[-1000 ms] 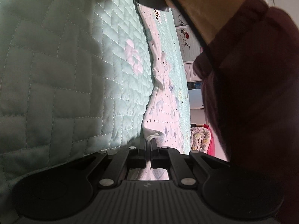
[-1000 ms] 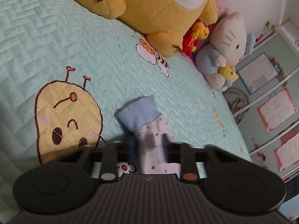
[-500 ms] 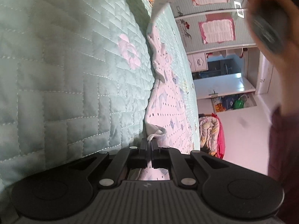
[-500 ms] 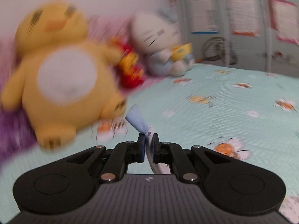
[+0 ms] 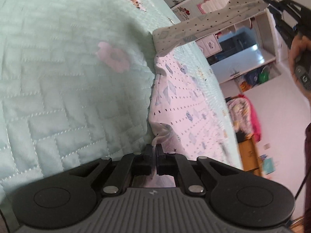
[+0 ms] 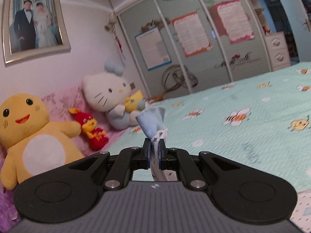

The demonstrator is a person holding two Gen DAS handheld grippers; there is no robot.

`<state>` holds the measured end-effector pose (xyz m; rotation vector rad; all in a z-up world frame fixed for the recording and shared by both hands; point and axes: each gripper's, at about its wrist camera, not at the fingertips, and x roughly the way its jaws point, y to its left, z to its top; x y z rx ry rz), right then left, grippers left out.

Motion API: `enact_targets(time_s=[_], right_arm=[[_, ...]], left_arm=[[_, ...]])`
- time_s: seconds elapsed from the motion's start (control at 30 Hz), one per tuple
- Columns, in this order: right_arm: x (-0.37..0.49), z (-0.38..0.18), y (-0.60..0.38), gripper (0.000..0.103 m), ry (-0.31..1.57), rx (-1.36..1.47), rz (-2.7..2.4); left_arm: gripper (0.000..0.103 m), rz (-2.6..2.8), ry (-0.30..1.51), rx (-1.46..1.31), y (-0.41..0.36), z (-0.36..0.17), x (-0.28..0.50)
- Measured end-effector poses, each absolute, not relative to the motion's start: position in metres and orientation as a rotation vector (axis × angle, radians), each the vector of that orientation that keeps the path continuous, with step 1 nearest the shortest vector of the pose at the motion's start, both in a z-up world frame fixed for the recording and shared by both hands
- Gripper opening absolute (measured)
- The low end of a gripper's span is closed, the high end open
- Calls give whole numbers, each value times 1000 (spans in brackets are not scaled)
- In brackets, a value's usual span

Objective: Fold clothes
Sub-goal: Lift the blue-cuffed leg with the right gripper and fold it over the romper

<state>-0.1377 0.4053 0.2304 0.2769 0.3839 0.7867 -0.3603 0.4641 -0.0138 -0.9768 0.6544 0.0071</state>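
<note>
Pinching garment (image 5: 175,101) edge: left claw (image 5: 154,149); right claw (image 6: 155,145) clamps blue cuff above bedspread (image 6: 252,136).

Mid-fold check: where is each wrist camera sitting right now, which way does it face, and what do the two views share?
Left wrist: low over the quilted bedspread, looking along the patterned garment toward a doorway; left gripper shut on its edge; the person's hand with the right gripper shows top right.
Right wrist: raised, facing the plush toys and wardrobe doors; right gripper shut on the garment's blue cuff.
Shared: the garment, the bedspread, the wardrobe posters.
</note>
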Motion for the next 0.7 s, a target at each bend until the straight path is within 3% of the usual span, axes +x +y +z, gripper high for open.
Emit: enact_targets(time_s=[0.7], right_arm=[[-137,250,377,6,320,219,801]], left_arm=[[3,90,678,-758,449,0,-371]])
